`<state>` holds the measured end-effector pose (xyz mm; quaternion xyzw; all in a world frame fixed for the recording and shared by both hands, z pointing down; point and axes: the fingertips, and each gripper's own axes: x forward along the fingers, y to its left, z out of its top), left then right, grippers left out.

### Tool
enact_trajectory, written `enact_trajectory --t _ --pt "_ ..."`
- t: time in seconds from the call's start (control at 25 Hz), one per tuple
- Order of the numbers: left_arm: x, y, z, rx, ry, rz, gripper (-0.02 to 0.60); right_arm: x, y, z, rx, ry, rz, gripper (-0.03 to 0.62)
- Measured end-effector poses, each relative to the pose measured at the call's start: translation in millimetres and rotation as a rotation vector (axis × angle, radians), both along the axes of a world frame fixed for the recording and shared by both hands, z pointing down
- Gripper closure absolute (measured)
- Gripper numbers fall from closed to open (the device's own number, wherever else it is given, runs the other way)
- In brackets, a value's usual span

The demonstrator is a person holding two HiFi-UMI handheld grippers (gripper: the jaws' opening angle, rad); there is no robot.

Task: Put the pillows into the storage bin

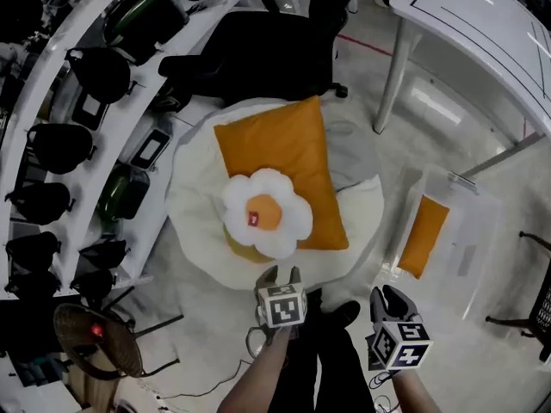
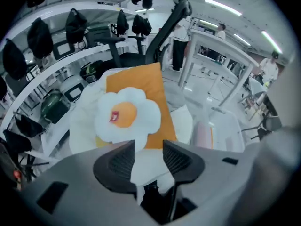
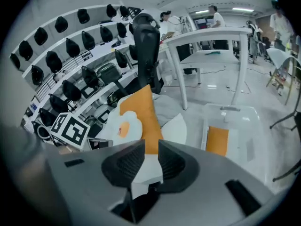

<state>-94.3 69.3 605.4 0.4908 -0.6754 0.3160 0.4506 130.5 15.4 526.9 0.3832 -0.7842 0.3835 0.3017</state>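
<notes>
Clear storage bin [image 1: 469, 261] has one small orange pillow [image 1: 424, 235] lying inside. Big orange pillow [image 1: 288, 157] with the flower pillow [image 1: 267, 212] on top sits on the white beanbag [image 1: 194, 205]. Left gripper [image 1: 281, 274] and right gripper [image 1: 389, 299] are both partway open, holding nothing.

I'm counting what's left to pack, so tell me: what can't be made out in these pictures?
- Head view: the flower pillow covers a yellowish thing beneath it; only an edge shows.
- All views: the red tag on the flower is too small to read.
- Head view: glare on the clear storage bin blurs whether anything lies beside the orange pillow inside.
</notes>
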Motion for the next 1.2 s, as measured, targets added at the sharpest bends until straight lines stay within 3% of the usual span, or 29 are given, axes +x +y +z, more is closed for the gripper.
enact_trajectory --t 0.32,0.72,1.2 --pt "-86 45 43 0.047 0.087 -0.285 0.41 -102 10 35 -0.017 0.018 -0.223 0.508" --pt "-124 48 102 0.115 0.221 -0.343 0.37 -200 33 85 -0.06 0.051 -0.391 0.508" --pt "-144 7 183 0.15 0.403 -0.472 0.313 -217 22 148 -0.107 0.106 -0.425 0.509"
